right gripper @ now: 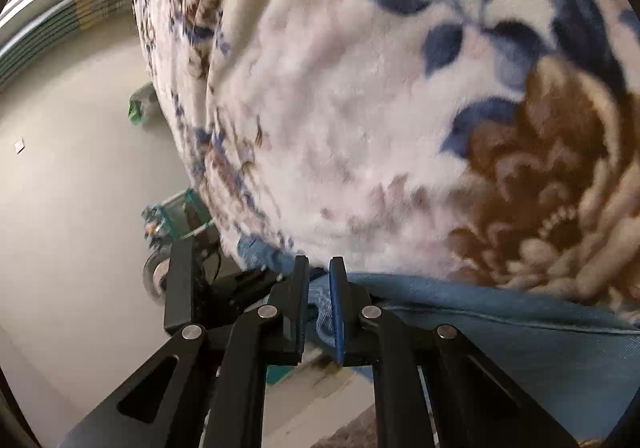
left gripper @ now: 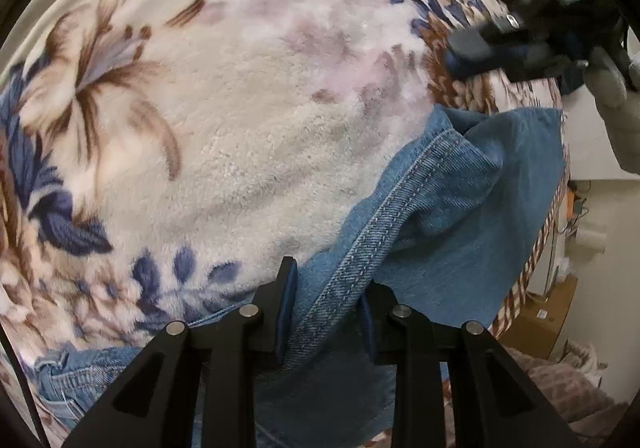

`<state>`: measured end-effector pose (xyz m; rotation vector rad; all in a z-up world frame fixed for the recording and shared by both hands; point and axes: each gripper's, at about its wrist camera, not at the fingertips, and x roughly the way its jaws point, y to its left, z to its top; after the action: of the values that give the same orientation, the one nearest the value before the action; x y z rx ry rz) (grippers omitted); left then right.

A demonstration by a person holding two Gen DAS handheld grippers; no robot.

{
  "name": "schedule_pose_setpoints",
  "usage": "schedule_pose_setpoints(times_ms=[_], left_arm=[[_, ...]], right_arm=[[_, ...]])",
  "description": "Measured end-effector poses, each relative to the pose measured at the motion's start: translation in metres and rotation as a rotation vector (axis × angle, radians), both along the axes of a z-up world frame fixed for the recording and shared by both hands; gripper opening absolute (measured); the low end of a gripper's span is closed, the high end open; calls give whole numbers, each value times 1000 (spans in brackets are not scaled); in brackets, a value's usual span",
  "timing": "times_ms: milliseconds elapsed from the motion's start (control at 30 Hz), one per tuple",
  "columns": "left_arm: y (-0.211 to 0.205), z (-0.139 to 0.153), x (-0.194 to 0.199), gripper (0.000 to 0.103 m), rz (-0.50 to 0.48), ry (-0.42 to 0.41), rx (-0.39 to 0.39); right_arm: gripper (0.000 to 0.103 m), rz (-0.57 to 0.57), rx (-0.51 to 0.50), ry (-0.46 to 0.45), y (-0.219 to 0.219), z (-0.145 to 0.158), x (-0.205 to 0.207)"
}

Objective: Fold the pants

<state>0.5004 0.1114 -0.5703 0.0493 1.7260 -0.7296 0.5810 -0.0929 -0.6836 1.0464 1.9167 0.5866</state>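
Fleece floral blanket (left gripper: 224,136) covers the bed, cream with blue and brown flowers; pale floor (right gripper: 80,188) and a wheeled cart (right gripper: 168,224) lie past its edge. Blue denim pants (left gripper: 460,208) lie at the blanket's near right edge, with bare blanket beyond. Left gripper (left gripper: 326,288) pinches the stitched seam. Right gripper (right gripper: 320,288), nearly closed, clamps a denim edge.

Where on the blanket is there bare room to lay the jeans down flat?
The cream middle of the floral blanket is bare, bordered by the jeans held in the left gripper, and the brown flower print. It is crowded near the right gripper, close to the bed's edge.
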Motion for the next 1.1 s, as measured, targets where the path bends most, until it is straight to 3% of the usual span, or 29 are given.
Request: schedule_pose_setpoints(times_ms=[33, 100, 167, 200, 233, 267, 367, 467, 533, 600, 633, 700, 800, 867, 933, 967, 1100], left_arm=[[3, 0, 3, 27, 10, 6, -1], [6, -1, 5, 27, 22, 19, -8], [8, -2, 10, 28, 26, 29, -11], [10, -2, 12, 28, 20, 30, -11], [15, 0, 19, 29, 16, 34, -12], [16, 0, 21, 29, 18, 40, -13], [23, 6, 26, 41, 79, 49, -20], [46, 16, 39, 59, 225, 54, -12], [61, 29, 46, 73, 309, 7, -19], [72, 47, 47, 76, 388, -68, -26], [74, 52, 47, 76, 415, -88, -23], [68, 56, 43, 76, 433, -111, -4], [44, 49, 36, 76, 451, -86, -34], [26, 38, 33, 76, 458, -61, -45], [8, 25, 32, 76, 450, -48, -43], [-1, 19, 31, 76, 448, -46, -27], [-16, 3, 35, 76, 432, -95, 37]], right_arm=[[17, 52, 24, 22, 9, -3, -2], [53, 206, 15, 2, 35, -2, -8], [61, 314, 4, -36, 52, 0, -13], [58, 384, -32, -74, 65, 2, -17], [46, 453, -88, -122, 74, 4, -22], [7, 479, -136, -141, 73, 3, -27], [8, 394, -228, -171, 59, 6, -27], [10, 422, -238, -228, 58, 15, -23], [19, 468, -266, -283, 52, 31, -18], [50, 553, -306, -379, 46, 51, -20], [56, 591, -320, -408, 36, 60, -18], [58, 686, -348, -450, 24, 69, -23], [58, 812, -461, -465, 9, 56, -32], [54, 878, -522, -451, 0, 40, -39], [20, 891, -537, -441, -7, 27, -44], [13, 873, -547, -441, -11, 24, -45], [4, 723, -620, -462, -37, 31, -39]])
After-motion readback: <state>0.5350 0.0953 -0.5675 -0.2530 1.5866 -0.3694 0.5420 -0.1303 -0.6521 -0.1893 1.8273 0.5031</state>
